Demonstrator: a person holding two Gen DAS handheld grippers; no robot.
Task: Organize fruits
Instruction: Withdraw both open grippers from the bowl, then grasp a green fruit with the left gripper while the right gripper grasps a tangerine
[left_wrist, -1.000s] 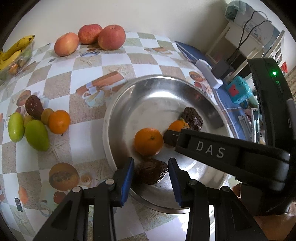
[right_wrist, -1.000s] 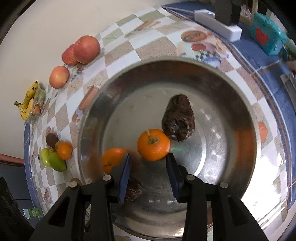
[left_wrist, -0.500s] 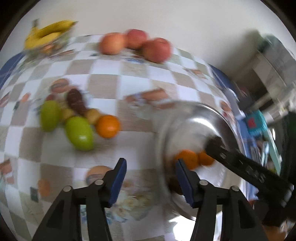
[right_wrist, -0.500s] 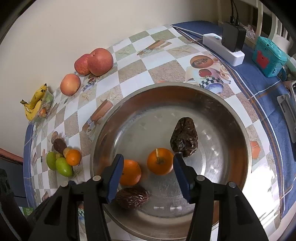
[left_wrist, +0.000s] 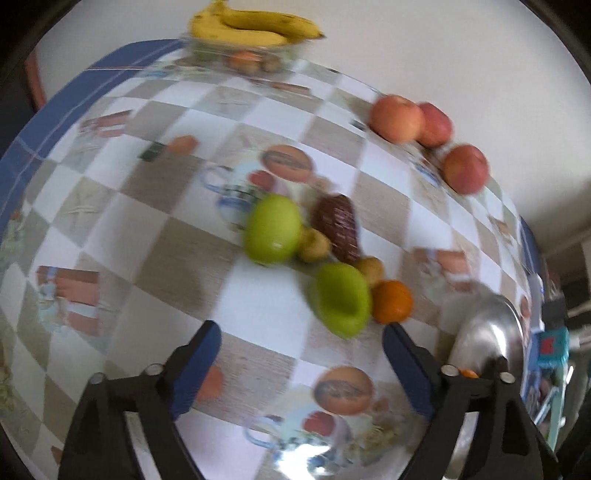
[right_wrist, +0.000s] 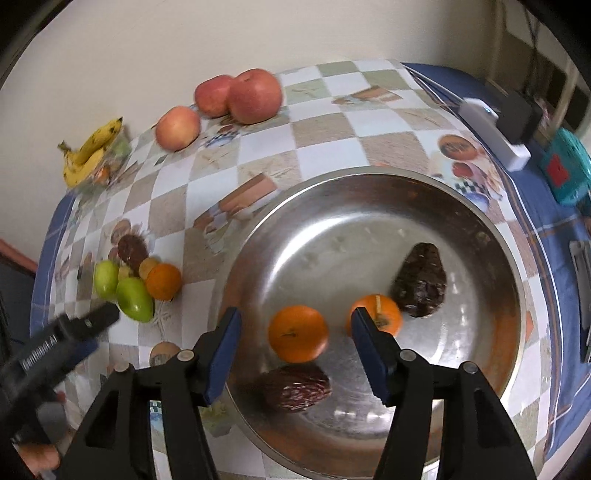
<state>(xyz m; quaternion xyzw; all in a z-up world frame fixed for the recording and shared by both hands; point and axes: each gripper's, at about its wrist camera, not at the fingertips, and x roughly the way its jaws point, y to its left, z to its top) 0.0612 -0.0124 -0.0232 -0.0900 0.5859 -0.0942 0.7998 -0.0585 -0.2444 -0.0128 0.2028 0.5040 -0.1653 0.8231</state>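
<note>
A steel bowl (right_wrist: 369, 192) holds two oranges (right_wrist: 298, 333) and two dark brown fruits (right_wrist: 421, 282). My right gripper (right_wrist: 295, 349) is open and empty above the bowl's near side. On the checked cloth left of the bowl lies a cluster: two green fruits (left_wrist: 273, 229), a dark brown fruit (left_wrist: 338, 223), small yellow fruits (left_wrist: 314, 245) and an orange (left_wrist: 392, 301). My left gripper (left_wrist: 301, 363) is open and empty just in front of this cluster; it shows in the right wrist view (right_wrist: 70, 328). The bowl's edge (left_wrist: 487, 328) is at its right.
Three red apples (right_wrist: 255, 96) sit at the table's far side by the wall. Bananas (left_wrist: 255, 27) lie on a clear container at the far corner. A white power strip (right_wrist: 495, 133) and a teal box (right_wrist: 565, 171) lie on the blue cloth at right.
My left gripper left the dark fruit in the bowl, opened wide and swung left to the fruit cluster. My right gripper opened, let go of the orange and pulled back.
</note>
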